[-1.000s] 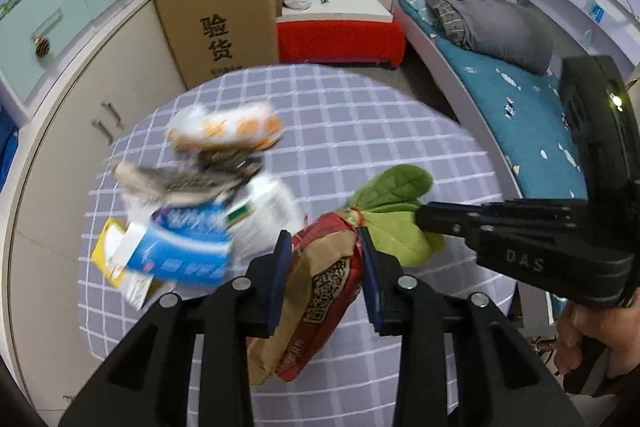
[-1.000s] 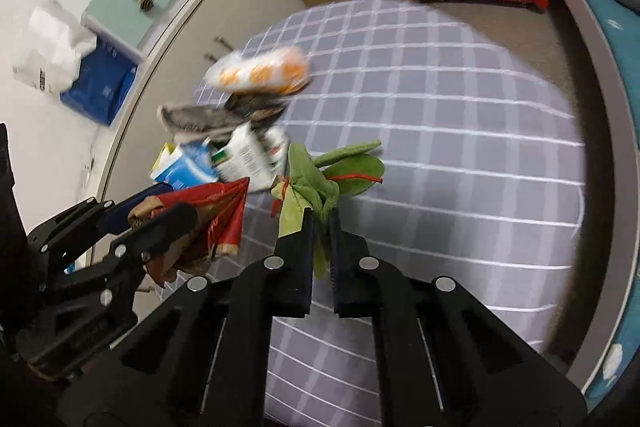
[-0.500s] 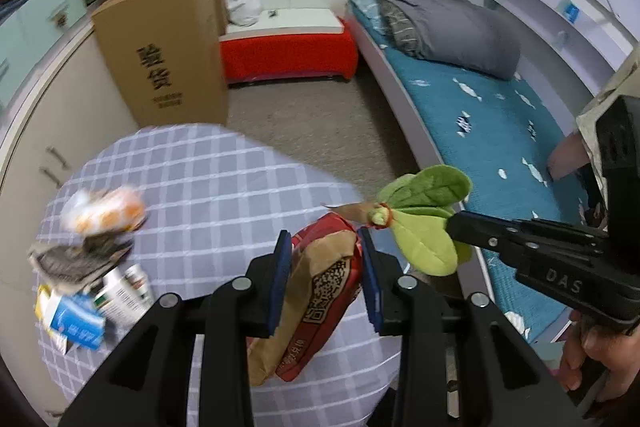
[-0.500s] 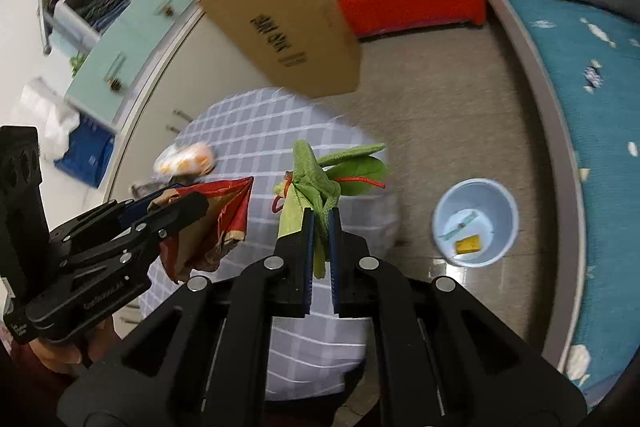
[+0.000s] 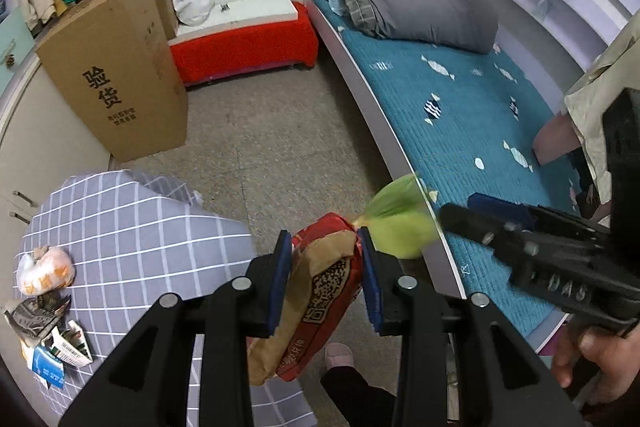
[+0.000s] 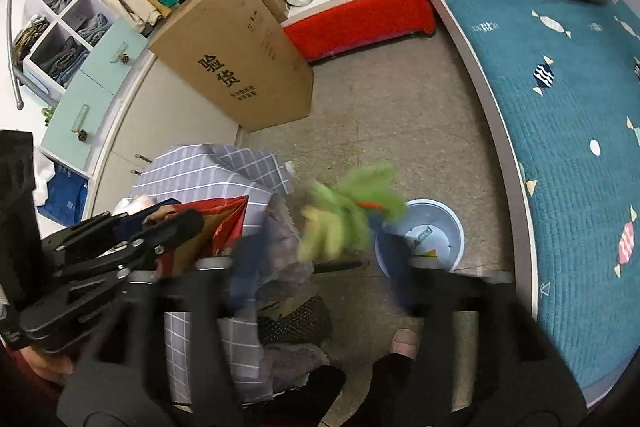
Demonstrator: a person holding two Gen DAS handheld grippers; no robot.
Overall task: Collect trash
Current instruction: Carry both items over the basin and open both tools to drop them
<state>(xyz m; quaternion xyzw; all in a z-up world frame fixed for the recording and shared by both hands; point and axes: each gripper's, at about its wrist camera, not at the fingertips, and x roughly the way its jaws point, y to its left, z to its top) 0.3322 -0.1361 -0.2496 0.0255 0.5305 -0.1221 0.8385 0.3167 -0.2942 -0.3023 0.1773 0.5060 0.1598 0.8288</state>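
Left gripper (image 5: 324, 275) clamps the red snack bag (image 5: 316, 291). Right gripper (image 6: 316, 267) jaws have just been opening, pads clear of the blurred green leaves (image 6: 348, 215) beside the blue bin (image 6: 448, 223).

Bedroom scene: tall cardboard box (image 5: 116, 83) w/ printed characters stands on the floor. Red-covered bench (image 5: 244, 45) just right of box, against the wall; grey duvet (image 5: 412, 1) on teal bed (image 5: 460, 119) farther right. Shelves w/ folded clothes (image 6: 72, 27) left of box.
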